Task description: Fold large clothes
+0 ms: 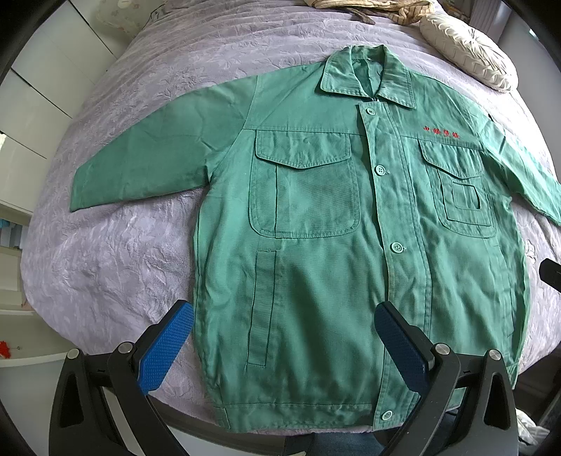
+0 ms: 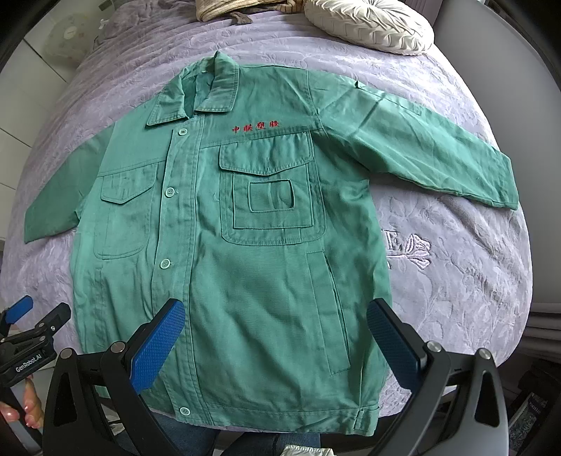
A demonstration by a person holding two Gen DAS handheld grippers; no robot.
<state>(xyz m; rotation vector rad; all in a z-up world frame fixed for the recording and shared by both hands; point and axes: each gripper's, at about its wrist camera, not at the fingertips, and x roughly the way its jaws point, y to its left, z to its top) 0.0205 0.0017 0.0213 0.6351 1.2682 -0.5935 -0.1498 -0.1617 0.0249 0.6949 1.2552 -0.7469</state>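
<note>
The green jacket [image 1: 315, 245] lies flat, front up and buttoned, on the bed [image 1: 115, 259], both sleeves spread outward. Its fabric is a woven twill, lightly creased, with flapped chest pockets, round green buttons and red embroidered characters [image 2: 256, 127] below the collar. The bed cover is lilac, quilted with an embossed floral relief. A cream pleated cushion [image 2: 371, 24] sits beyond the jacket's collar.

The left gripper [image 1: 284, 347] hovers above the jacket's hem, jaws wide apart, holding nothing. The right gripper [image 2: 275, 345] hovers above the hem likewise, jaws wide apart and empty. The jaw pads are blue with a diamond-knurled texture.
</note>
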